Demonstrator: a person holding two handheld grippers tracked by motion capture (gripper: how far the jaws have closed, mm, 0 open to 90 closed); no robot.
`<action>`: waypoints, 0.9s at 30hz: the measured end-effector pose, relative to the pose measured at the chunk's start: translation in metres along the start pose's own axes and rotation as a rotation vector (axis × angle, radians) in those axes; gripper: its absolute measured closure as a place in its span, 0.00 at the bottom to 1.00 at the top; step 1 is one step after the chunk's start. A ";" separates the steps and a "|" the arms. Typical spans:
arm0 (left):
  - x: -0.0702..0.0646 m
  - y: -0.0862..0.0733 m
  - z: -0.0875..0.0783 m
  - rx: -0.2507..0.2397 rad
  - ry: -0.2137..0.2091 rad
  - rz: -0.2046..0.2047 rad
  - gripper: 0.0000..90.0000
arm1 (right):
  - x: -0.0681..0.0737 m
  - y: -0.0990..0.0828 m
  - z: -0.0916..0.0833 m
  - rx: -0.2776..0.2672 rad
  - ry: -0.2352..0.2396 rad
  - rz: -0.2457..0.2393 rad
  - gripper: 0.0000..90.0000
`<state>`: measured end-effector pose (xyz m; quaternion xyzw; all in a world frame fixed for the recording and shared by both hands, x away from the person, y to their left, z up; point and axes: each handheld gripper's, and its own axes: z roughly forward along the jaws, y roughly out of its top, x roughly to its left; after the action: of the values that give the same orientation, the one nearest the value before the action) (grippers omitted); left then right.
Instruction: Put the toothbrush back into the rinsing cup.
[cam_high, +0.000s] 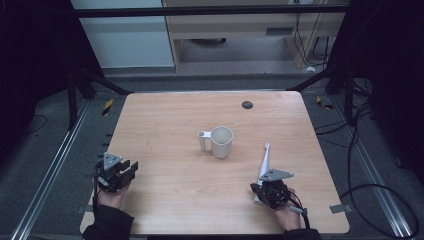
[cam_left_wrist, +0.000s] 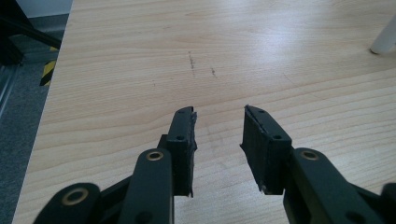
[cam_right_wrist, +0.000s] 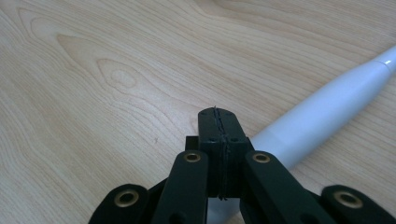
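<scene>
Toothbrush (cam_high: 263, 161) is lying flat on the desk (cam_high: 170, 190), right-front area, a white stick-like body angling from near the right gripper (cam_high: 258, 188) up toward the desk's middle. It looks like an electric toothbrush handle, but the head end is too small to tell in the high view. In the right gripper view the thick white body (cam_right_wrist: 322, 114) is running diagonally just beside and under the closed jaws, not between them.

Right gripper (cam_right_wrist: 216, 114) is sitting with jaws pressed together, pads meeting on nothing. It is hovering at the near end of the toothbrush; contact cannot be told.

Left gripper (cam_high: 131, 169) is resting at the desk's left-front edge, well apart from everything. In the left gripper view (cam_left_wrist: 218, 122) its jaws are standing apart with a visible gap and only bare wood between them.

White mug (cam_high: 221, 141) is standing upright near the desk's centre, handle pointing left, mouth open upward. It is sitting beyond the toothbrush's far tip, near but apart. Its base edge is peeking in at the top right of the left gripper view (cam_left_wrist: 385, 39).

Small dark round disc (cam_high: 247, 104) is lying near the far edge, well apart from the rest.

Nothing is lying between the right gripper and the toothbrush, or between toothbrush and mug.
</scene>
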<state>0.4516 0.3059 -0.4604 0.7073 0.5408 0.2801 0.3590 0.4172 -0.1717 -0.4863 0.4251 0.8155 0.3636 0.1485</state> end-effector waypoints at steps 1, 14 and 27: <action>0.000 0.000 0.000 0.000 0.000 0.000 0.71 | 0.000 0.000 0.000 0.000 0.000 0.000 1.00; 0.000 0.000 0.001 0.012 -0.016 0.000 0.71 | -0.009 -0.007 -0.009 0.004 -0.018 0.022 1.00; 0.000 0.000 0.001 0.016 -0.021 0.002 0.71 | -0.013 -0.010 -0.013 0.010 -0.027 0.037 1.00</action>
<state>0.4528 0.3057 -0.4611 0.7136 0.5384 0.2687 0.3588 0.4126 -0.1919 -0.4854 0.4458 0.8072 0.3564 0.1503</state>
